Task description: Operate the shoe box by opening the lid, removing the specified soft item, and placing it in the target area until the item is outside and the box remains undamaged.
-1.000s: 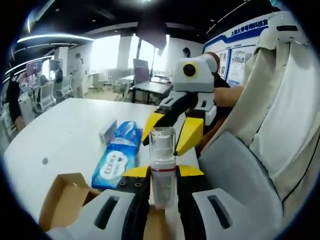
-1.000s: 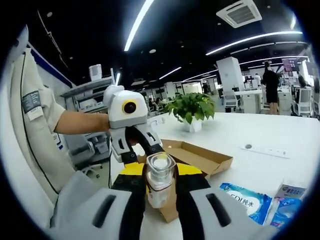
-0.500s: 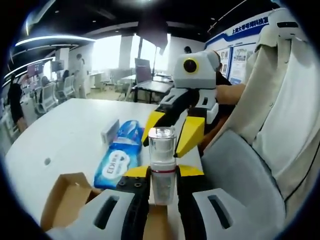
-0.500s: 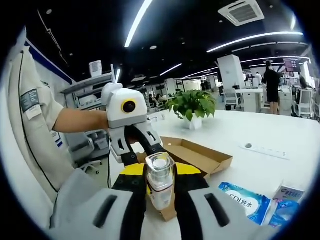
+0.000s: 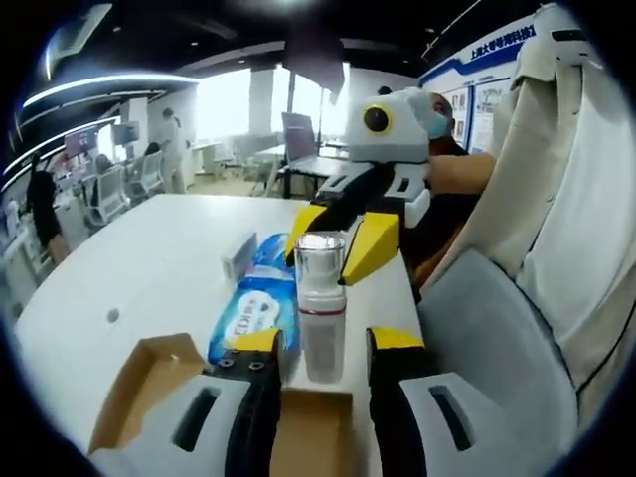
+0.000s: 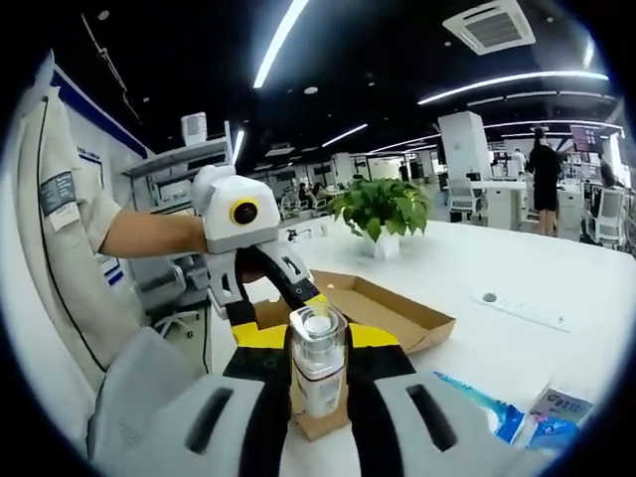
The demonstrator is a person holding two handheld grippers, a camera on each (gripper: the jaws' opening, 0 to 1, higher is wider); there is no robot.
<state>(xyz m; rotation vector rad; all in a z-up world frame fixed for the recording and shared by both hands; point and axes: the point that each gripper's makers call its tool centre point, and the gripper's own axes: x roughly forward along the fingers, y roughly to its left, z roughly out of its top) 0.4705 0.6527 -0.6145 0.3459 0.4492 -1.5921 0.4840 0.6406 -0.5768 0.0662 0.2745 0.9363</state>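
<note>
- A small clear plastic bottle with a translucent cap and a pink band (image 5: 320, 306) stands upright, its long axis vertical, just above the open brown cardboard shoe box (image 5: 149, 383) on the white counter (image 5: 139, 268).
- In the left gripper view the left gripper (image 5: 323, 350) has its yellow-tipped jaws spread, one on each side of the bottle with gaps showing; the bottle sits between them, not pinched.
- In the right gripper view the right gripper (image 6: 318, 343) has its jaws pressed onto the bottle's lower body (image 6: 318, 360), so this arm carries it.
- In the right gripper view the box (image 6: 383, 310) lies just beyond the bottle, lid flap open, between the bottle and a green potted plant (image 6: 381, 214).
- A blue soft wipes packet (image 5: 250, 303) lies on the counter just beside the box, on its far side; it is probably already outside, though its near end is hidden.
- The coming move turns on the left jaws backing off along their own axis, away from the bottle, without tipping it.
</note>
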